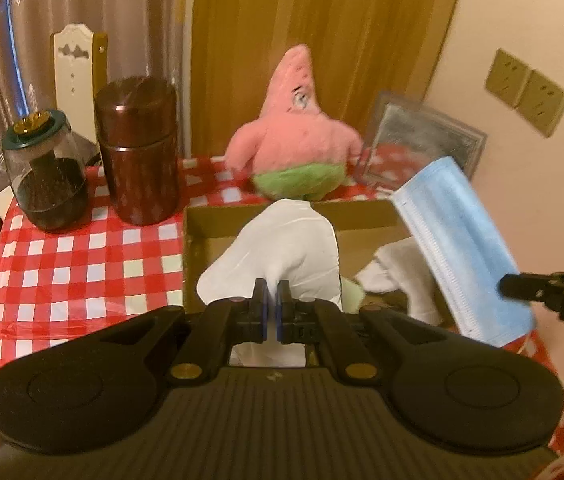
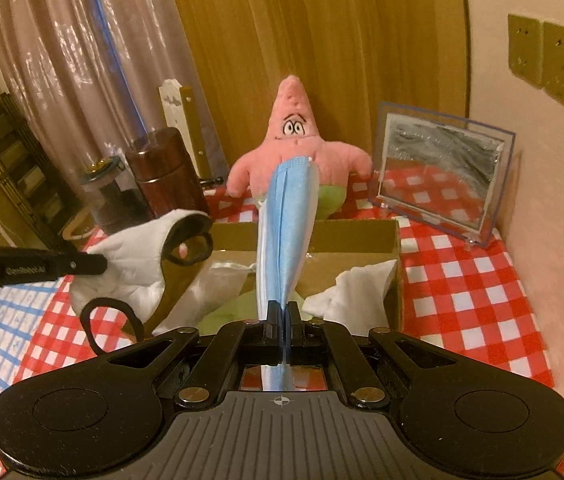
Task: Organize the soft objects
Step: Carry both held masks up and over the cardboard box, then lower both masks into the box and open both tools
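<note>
Pinching floppy, featherlight stuff by its edges: left fingers [image 1: 270,294] are clamping a white mask [image 1: 282,252], right fingers [image 2: 282,312] are clamping a blue mask [image 2: 284,232].

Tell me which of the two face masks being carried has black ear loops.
The white padded mask in the left hand-held gripper. Its black loops dangle beside the cardboard box; the pleated blue mask in the right hand-held gripper shows no black loops.
</note>
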Available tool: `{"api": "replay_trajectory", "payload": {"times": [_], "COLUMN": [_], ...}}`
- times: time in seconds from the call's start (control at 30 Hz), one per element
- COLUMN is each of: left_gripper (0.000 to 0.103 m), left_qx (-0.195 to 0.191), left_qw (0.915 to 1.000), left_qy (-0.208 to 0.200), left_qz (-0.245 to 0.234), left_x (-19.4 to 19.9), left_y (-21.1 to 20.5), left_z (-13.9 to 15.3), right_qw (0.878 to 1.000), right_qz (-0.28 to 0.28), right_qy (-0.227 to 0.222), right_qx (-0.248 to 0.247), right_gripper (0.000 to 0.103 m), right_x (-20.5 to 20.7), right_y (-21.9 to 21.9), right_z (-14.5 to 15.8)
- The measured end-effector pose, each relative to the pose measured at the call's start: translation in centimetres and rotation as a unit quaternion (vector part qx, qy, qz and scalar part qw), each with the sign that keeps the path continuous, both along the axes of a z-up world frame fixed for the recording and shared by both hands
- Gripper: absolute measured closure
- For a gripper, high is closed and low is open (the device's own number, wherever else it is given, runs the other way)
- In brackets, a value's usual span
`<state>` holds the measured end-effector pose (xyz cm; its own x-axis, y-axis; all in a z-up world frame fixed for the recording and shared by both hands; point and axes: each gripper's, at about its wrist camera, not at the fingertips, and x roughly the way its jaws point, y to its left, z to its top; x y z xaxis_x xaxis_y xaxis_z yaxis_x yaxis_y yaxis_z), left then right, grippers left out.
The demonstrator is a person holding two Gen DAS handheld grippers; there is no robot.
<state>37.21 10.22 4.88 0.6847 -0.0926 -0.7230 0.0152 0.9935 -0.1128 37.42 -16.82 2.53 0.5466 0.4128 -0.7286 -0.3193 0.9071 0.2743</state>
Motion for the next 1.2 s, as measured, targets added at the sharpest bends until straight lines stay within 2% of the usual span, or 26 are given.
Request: {"api": "replay_trajectory", "payload": {"times": [0.13,0.47,0.7,0.77,1.03,1.2], "left_gripper": [0.100,0.100,0.100,0.100,0.100,0.099], "left_qx": [0.008,0.014,0.021,0.023,0.033,0.030], "left_qw": [0.9999,0.9997,0.9996,0.9996,0.9989,0.9984], "left_qy": [0.009,0.016,0.009,0.011,0.032,0.046], "left_qz": [0.006,0.015,0.014,0.012,0.013,0.011], "left_x": [1.7,4.6,5.8,6.1,6.8,7.0], "left_y": [0.6,0.7,0.7,0.7,0.8,0.9], "left_z": [-1.6,-4.7,-5.4,-5.8,-7.8,-8.4], "right_qw": [1.000,0.999,0.996,0.997,0.997,0.994], "right_qz": [0.001,-0.030,-0.062,-0.064,-0.037,-0.037], "right_qy": [0.010,-0.016,-0.053,-0.039,0.066,0.100], "right_qx": [-0.008,-0.005,0.030,0.036,0.025,0.019], "right_gripper": [0.102,0.102,0.102,0.102,0.102,0.102], "right_x": [1.8,5.8,7.6,7.9,7.7,7.9], "right_y": [0.7,1.3,1.1,1.2,1.8,1.8], "right_z": [-1.5,-4.2,-5.3,-6.1,-10.1,-11.5]}}
